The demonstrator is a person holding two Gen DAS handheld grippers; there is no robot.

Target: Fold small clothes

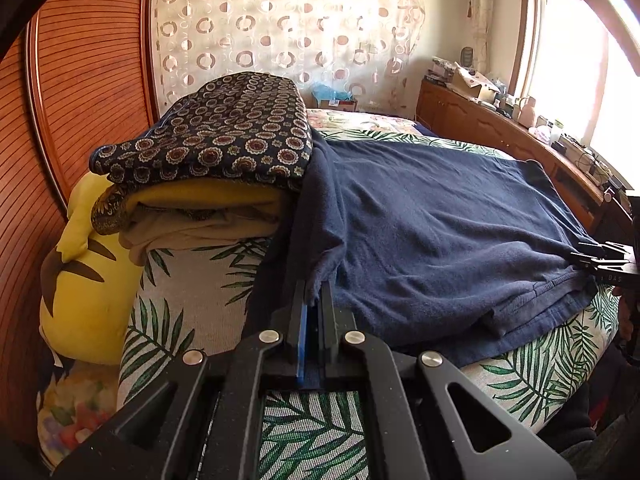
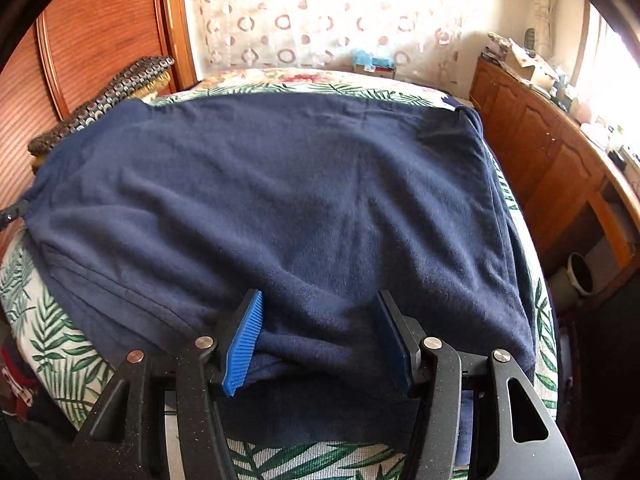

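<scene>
Between the left gripper's [image 1: 316,300] closed pads: pinching a thin edge of the navy garment [image 1: 432,232] at its near left side. Over the near hem: hovering with the right gripper [image 2: 320,336], pads standing about half apart, cloth between them but not pressed. Lying spread on the leaf-print bed [image 2: 60,332], beside the stack of folded clothes [image 1: 208,156]. Probably handling as soft, light, limp knit, sagging and wrinkling easily; best taking by hem corners, pinching both layers.
</scene>
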